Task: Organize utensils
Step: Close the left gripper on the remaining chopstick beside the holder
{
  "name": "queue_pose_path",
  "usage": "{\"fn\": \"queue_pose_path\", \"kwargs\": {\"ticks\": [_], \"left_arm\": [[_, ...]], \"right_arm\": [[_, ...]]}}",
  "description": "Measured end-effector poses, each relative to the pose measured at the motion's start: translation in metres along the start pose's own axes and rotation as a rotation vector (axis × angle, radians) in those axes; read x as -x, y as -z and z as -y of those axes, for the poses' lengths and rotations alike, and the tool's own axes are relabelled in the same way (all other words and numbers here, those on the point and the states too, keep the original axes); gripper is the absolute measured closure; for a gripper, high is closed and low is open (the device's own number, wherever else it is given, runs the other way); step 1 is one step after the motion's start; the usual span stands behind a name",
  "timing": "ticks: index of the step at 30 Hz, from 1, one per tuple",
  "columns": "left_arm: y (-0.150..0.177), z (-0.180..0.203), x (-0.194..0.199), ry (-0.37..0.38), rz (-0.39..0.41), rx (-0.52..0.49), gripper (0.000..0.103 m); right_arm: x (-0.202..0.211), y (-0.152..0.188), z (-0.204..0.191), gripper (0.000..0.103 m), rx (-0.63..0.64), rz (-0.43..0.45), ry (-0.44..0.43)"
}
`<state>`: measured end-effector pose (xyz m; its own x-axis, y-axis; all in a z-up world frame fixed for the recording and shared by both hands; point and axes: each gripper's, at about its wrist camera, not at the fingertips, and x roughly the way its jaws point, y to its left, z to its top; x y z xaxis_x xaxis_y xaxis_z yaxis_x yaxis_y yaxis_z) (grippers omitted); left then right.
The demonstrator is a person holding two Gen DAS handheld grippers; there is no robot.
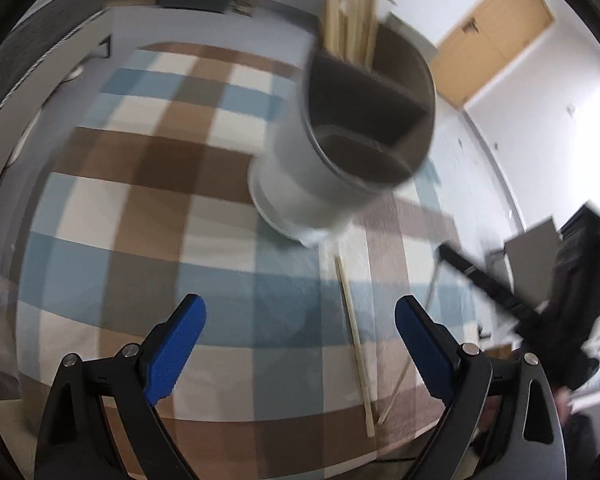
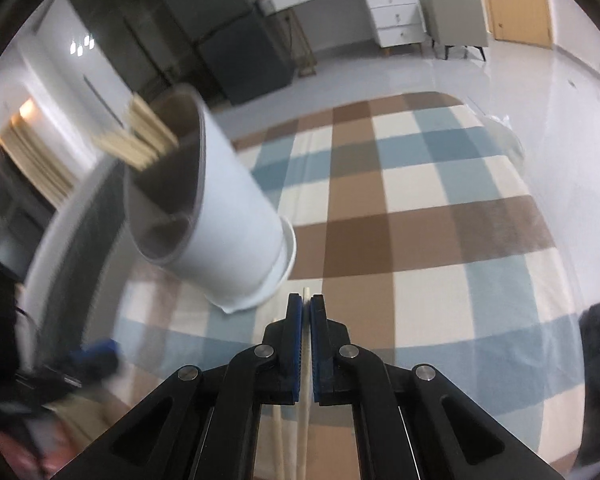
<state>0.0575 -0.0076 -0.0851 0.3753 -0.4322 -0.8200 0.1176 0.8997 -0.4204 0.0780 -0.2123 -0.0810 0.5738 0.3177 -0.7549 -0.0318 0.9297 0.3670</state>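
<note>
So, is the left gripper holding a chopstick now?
No, the left gripper is open and empty; a chopstick lies on the cloth between its fingers.

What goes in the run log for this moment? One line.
right gripper: shut on chopstick | left gripper: open, empty | holder: upright on checked cloth, chopsticks inside | loose chopstick: on cloth

A white cylindrical divided utensil holder (image 1: pixel 320 184) stands on the checked brown, blue and cream tablecloth (image 1: pixel 140 200), with pale wooden chopsticks (image 1: pixel 352 28) in its far compartment (the near ones hold nothing visible). One loose pale wooden chopstick (image 1: pixel 354 336) lies on the cloth between holder and near edge.
</note>
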Motion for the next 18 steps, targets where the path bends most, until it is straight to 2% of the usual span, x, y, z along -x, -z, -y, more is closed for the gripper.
{"fn": "queue_pose_path", "kwargs": {"ticks": [4, 7, 12, 16, 17, 18], "left_arm": [[0.008, 0.014, -0.026, -0.022, -0.081, -0.036, 0.010], [0.009, 0.029, -0.042, -0.042, -0.110, -0.063, 0.010], [0.007, 0.053, -0.071, -0.092, -0.160, -0.084, 0.011], [0.007, 0.068, -0.093, -0.170, -0.203, -0.108, 0.015], [0.007, 0.070, -0.097, -0.195, -0.208, -0.110, 0.024], [0.007, 0.072, -0.102, -0.217, -0.208, -0.110, 0.027]], "right_arm": [[0.030, 0.002, 0.016, 0.100, -0.057, 0.047, -0.049], [0.045, 0.004, 0.023, 0.100, -0.079, 0.082, -0.062], [0.070, 0.008, 0.033, 0.100, -0.089, 0.142, -0.044], [0.082, 0.010, 0.043, 0.100, -0.116, 0.171, -0.049], [0.085, 0.011, 0.046, 0.100, -0.125, 0.177, -0.054], [0.087, 0.011, 0.047, 0.100, -0.131, 0.182, -0.058]]}}
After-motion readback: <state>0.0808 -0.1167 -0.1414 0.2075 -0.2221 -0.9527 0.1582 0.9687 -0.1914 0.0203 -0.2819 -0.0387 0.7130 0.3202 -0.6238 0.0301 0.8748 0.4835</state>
